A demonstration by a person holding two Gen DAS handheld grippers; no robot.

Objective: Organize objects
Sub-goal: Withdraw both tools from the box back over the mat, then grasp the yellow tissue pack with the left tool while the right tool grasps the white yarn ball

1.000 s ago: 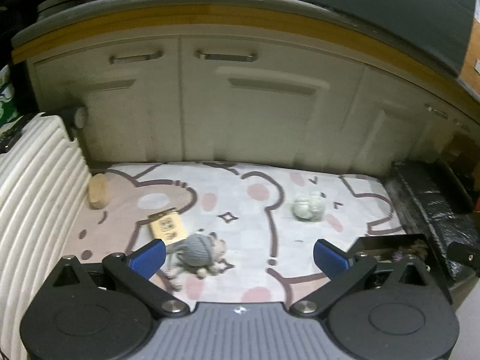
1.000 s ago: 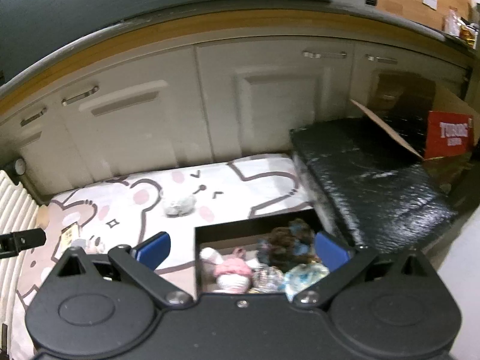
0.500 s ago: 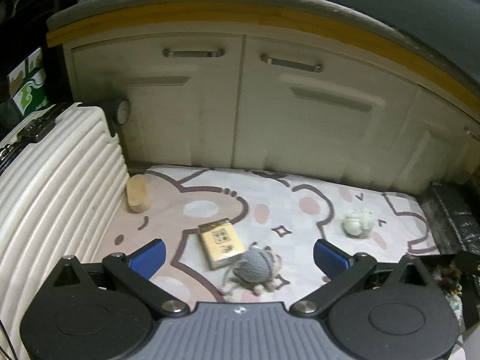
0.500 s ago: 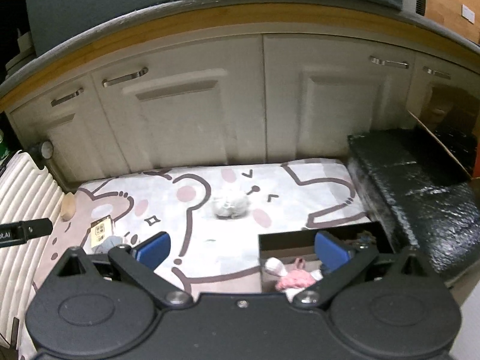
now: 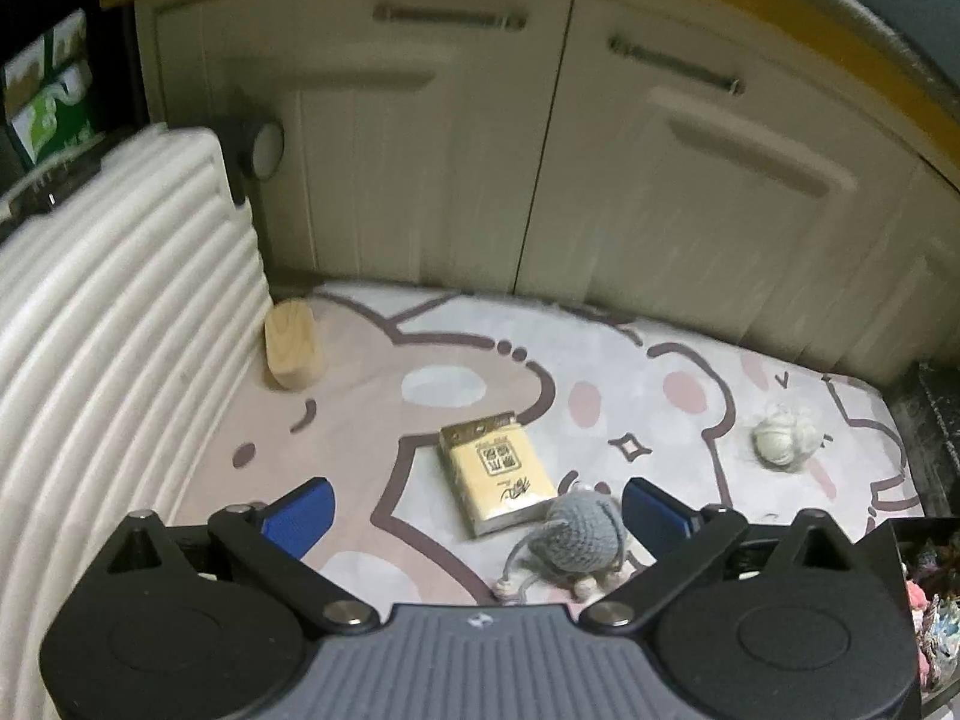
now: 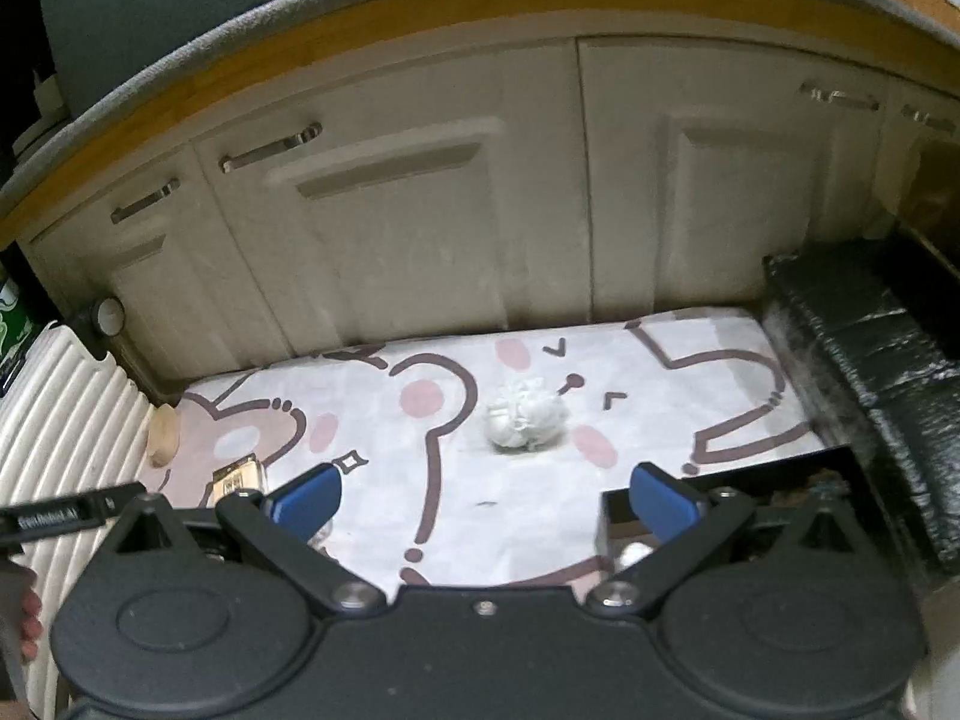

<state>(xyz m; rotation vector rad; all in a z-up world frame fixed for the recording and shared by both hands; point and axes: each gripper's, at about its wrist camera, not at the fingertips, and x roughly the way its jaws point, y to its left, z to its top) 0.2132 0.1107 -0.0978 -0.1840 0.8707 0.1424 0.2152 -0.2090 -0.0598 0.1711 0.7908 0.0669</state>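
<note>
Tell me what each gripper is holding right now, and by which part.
Nothing is held. The left gripper is open above the mat, with the yellow box and grey knitted toy lying loose between its fingers. The right gripper is open and empty.

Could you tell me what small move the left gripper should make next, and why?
Probably ease the left gripper forward and down over the grey knitted toy. Its jaws are open and empty, and the toy lies loose on the mat just ahead, nearer the right finger, touching the yellow pack. The box of toys sits at right.
</note>
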